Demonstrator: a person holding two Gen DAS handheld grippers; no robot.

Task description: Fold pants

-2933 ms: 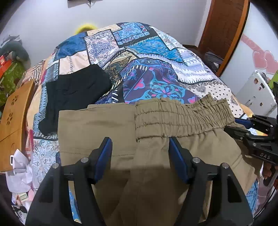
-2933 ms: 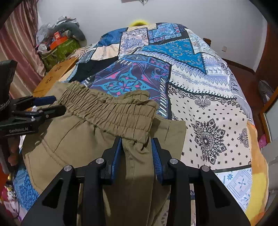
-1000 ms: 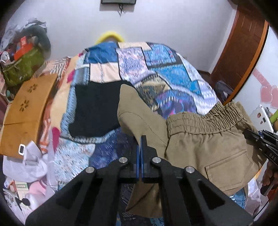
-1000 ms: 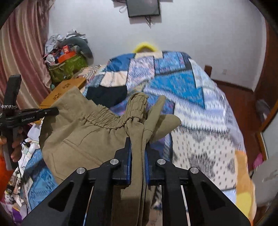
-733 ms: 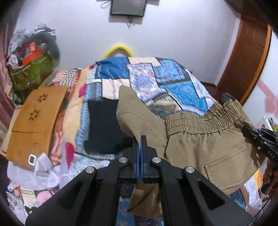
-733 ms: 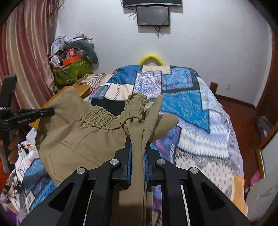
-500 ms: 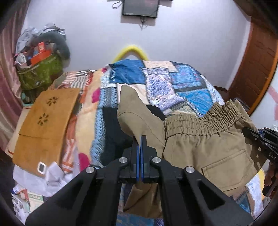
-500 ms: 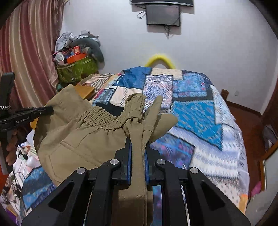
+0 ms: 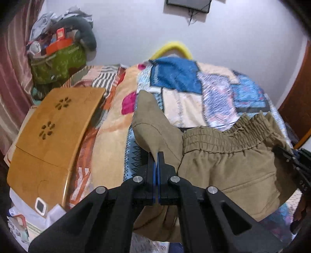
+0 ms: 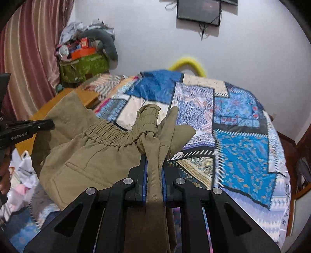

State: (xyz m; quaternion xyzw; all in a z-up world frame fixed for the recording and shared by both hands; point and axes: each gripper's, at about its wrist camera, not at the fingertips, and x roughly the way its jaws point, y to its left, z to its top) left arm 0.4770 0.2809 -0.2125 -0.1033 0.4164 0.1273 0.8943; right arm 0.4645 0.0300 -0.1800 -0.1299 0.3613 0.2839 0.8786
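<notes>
Khaki pants with an elastic waistband hang in the air above the patchwork bed, stretched between both grippers. My left gripper is shut on one corner of the fabric. My right gripper is shut on a bunched end of the waistband. The pants sag between them with a back pocket showing. The right gripper also shows at the right edge of the left wrist view; the left gripper shows at the left edge of the right wrist view.
A wooden lap table lies left of the bed. A green bag with clutter stands in the back left corner. A wall screen hangs above the yellow headboard arc. A wooden door is at the right.
Both grippers closed on the pants, lifted them off the bed and raised them higher. The views now tilt up toward the wall.
</notes>
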